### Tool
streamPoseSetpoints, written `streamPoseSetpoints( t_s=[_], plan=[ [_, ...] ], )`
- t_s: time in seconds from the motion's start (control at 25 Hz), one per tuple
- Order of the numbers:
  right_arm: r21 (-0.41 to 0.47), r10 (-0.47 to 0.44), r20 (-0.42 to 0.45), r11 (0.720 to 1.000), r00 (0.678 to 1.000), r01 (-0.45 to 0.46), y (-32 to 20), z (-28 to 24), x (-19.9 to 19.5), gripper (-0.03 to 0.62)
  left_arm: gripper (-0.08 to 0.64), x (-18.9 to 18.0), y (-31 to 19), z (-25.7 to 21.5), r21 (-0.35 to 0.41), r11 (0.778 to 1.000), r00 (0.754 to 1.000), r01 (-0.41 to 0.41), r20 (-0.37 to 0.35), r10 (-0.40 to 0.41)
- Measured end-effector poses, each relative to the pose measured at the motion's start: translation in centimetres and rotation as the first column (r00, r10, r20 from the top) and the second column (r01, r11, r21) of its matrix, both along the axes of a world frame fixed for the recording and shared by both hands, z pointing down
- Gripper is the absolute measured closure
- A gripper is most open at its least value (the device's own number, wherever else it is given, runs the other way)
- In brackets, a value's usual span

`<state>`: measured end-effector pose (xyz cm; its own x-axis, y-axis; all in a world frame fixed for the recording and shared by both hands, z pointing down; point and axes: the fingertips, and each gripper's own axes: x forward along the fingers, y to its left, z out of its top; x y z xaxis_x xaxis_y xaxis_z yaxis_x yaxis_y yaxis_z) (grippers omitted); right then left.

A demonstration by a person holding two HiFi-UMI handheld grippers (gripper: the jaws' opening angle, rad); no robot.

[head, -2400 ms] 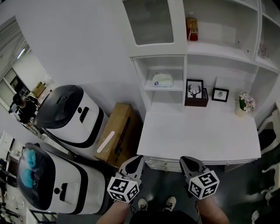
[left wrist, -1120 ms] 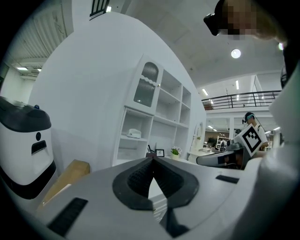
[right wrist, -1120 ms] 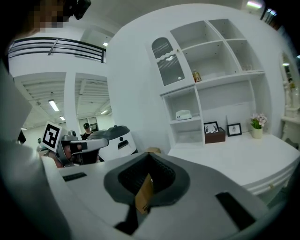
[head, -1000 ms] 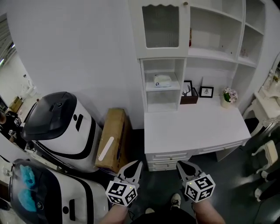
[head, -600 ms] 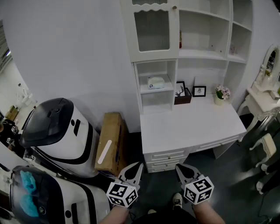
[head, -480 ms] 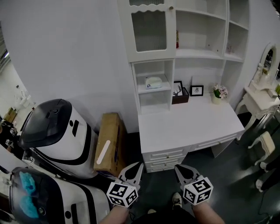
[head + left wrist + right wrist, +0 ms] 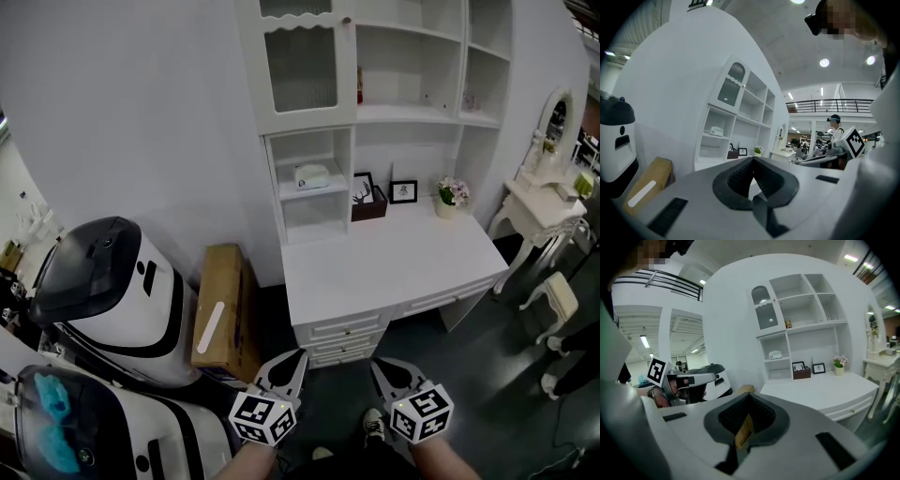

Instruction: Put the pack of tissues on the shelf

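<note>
The pack of tissues point(image 7: 309, 175) is a small white pack lying in the upper open cubby of the white shelf unit point(image 7: 356, 112). It also shows far off in the left gripper view point(image 7: 716, 132) and in the right gripper view point(image 7: 776, 355). Both grippers hang low in the head view, well short of the desk. My left gripper point(image 7: 297, 356) is shut, its jaws meeting at the tip point(image 7: 752, 159) with nothing in them. My right gripper point(image 7: 376, 365) is likewise shut point(image 7: 750, 397); a small yellow label point(image 7: 744, 431) sits in its hollow.
A white desk point(image 7: 375, 267) with drawers stands under the shelves, carrying two picture frames point(image 7: 405, 191) and a flower pot point(image 7: 445, 197). A cardboard box point(image 7: 221, 314) and two large white machines point(image 7: 103, 291) stand at the left. A dressing table point(image 7: 544, 202) and a chair point(image 7: 555, 298) are at the right.
The view has drawn back from the desk and shelves, which now look smaller and sit further left. Both grippers stay shut and low in the frame.
</note>
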<state>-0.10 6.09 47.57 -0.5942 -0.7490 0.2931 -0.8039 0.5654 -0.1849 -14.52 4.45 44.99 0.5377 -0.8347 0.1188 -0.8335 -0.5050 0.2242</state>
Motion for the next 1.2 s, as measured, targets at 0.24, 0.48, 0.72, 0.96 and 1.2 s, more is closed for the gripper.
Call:
streamPoseSetpoints(
  t_s=[0.24, 0.48, 0.72, 0.96, 1.2],
  plan=[
    [-0.001, -0.001, -0.002, 1.0, 1.0, 0.001, 0.8, 0.1, -0.3, 0.589, 0.557, -0.1, 1.0, 0.2, -0.006, 1.0, 1.0, -0.007, 0.004, 0.007],
    [0.0, -0.013, 0.003, 1.0, 1.0, 0.013, 1.4, 0.3, -0.8, 0.589, 0.557, -0.5, 1.8, 0.2, -0.006, 1.0, 1.0, -0.001, 0.013, 0.001],
    [0.001, -0.018, 0.008, 1.0, 1.0, 0.018, 1.7, 0.3, -1.2, 0.589, 0.557, -0.8, 2.4, 0.3, -0.008, 1.0, 1.0, 0.006, 0.015, -0.006],
    [0.0, -0.02, 0.011, 1.0, 1.0, 0.02, 2.0, 0.5, -1.2, 0.589, 0.557, -0.9, 2.8, 0.4, -0.005, 1.0, 1.0, 0.011, 0.017, -0.011],
    [0.001, -0.019, 0.015, 1.0, 1.0, 0.019, 2.5, 0.3, -1.1, 0.589, 0.557, -0.6, 3.2, 0.4, -0.009, 1.0, 1.0, 0.009, 0.017, -0.009]
  ],
)
